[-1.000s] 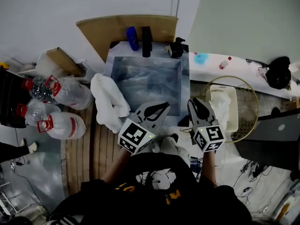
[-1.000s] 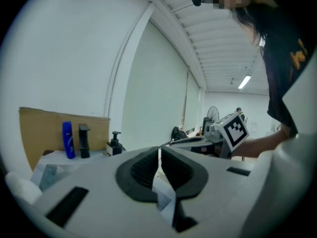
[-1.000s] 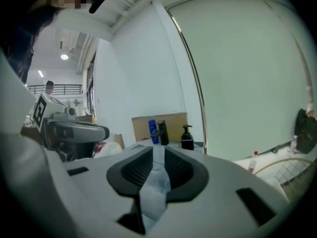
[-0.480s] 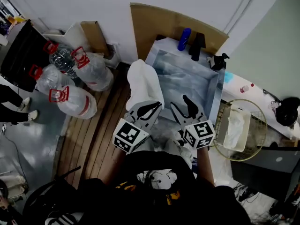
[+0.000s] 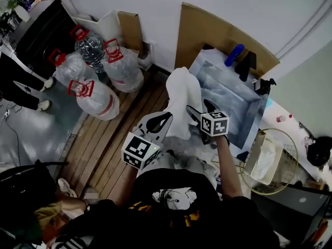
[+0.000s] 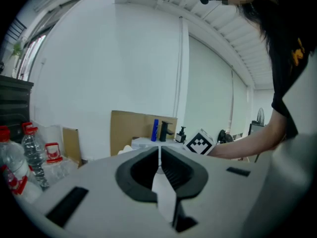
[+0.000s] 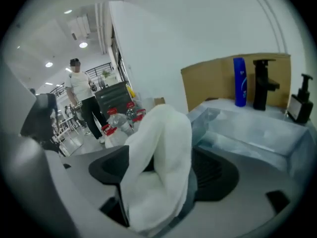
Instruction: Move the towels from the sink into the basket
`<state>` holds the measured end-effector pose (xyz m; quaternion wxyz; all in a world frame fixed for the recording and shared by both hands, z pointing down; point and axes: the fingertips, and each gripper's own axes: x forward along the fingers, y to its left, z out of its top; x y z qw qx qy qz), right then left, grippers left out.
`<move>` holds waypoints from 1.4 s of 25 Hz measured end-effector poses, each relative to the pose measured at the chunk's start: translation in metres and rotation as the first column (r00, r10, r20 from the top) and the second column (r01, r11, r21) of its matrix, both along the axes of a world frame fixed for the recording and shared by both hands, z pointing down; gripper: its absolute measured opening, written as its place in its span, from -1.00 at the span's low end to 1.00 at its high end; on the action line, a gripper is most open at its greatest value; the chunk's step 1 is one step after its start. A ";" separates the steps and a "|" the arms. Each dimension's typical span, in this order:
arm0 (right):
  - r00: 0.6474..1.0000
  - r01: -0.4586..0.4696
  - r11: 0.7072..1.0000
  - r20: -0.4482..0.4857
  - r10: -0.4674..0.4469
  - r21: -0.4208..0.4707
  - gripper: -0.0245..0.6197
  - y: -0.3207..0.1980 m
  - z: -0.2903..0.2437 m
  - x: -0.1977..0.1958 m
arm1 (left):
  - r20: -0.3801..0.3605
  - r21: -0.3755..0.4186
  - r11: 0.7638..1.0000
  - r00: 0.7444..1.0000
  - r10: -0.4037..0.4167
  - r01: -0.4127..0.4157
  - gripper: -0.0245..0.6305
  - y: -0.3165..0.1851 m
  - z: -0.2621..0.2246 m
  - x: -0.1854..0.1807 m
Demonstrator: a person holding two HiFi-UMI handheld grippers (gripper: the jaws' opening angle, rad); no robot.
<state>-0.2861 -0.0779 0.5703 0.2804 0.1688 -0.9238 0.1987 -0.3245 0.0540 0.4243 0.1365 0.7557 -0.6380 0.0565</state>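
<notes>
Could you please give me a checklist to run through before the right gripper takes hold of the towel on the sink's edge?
1. Towel in reach: ok. The white towel hangs over the edge of the sink, between the right gripper jaws.
2. Right jaws closed on it: not ok. They have just been opening and stand wide apart.
3. Left gripper free: ok. Its jaws are together, with nothing in them.
4. Room in the basket: ok. One white cloth lies in it, with space left.
5. More towels in the sink: cannot tell.
</notes>
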 end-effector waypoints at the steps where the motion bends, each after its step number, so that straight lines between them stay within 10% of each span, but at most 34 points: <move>1: 1.000 -0.001 0.999 -0.026 0.000 -0.036 0.28 -0.001 0.011 -0.001 | -0.001 -0.006 1.000 1.000 -0.013 0.013 -0.86 0.003 0.002 -0.005; 13: 0.991 0.039 0.982 -0.122 -0.062 -0.187 0.30 0.011 0.054 -0.045 | -0.011 -0.038 0.994 0.995 -0.099 0.099 -0.86 0.020 0.015 -0.034; 16: 0.993 0.056 0.969 -0.086 -0.079 -0.241 -0.16 0.017 0.052 -0.046 | -0.014 -0.039 0.994 0.994 -0.104 0.103 -0.86 0.023 0.015 -0.036; 22: 0.988 0.134 0.983 -0.061 -0.142 -0.125 -0.69 0.023 0.037 -0.048 | -0.012 -0.044 0.995 0.995 -0.094 0.094 -0.86 0.019 0.019 -0.032; 35: 0.990 0.053 0.998 0.133 -0.050 -0.023 -0.75 0.043 -0.048 -0.023 | -0.009 -0.004 1.000 1.000 -0.023 0.023 -0.86 0.001 0.003 -0.021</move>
